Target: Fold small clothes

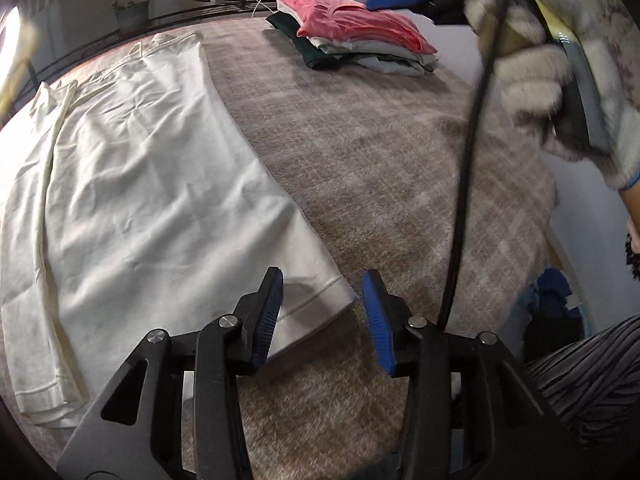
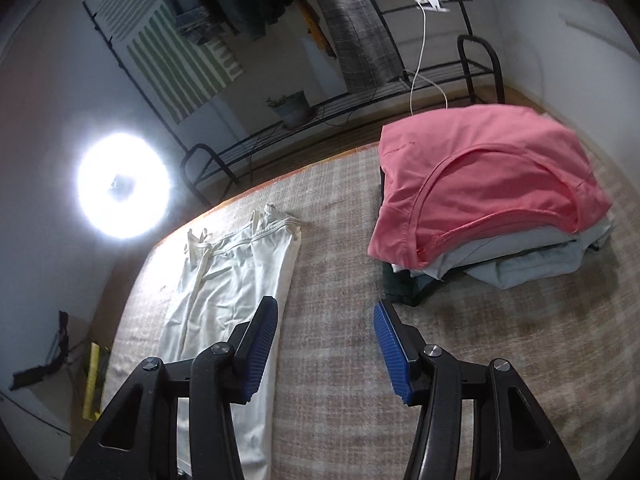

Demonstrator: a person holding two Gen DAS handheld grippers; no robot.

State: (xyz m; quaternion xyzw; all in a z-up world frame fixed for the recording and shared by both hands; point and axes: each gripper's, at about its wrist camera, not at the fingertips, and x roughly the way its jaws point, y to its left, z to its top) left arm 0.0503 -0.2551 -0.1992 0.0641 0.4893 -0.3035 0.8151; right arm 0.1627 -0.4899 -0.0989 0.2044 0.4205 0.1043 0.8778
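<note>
A white garment (image 1: 152, 184) lay spread flat on the plaid-covered bed (image 1: 380, 168), well to the left of a stack of folded clothes (image 1: 360, 36) topped by a pink piece (image 2: 480, 180). The left hand-held gripper (image 1: 322, 316) hovered over the garment's near hemmed corner, its blue-padded fingers (image 1: 378, 320) apart and holding nothing. To the right of the garment, between it and the stack, the right hand-held gripper (image 2: 326, 344) hung above bare blanket with its fingers spread wide and empty. In the left wrist view, a white-gloved hand (image 1: 560, 72) gripped the right tool's handle, just right of the stack, with a black cable (image 1: 468, 168) running down past it. Behind the stack stood a black metal rack (image 2: 360, 104) with a potted plant (image 2: 292, 108).
</note>
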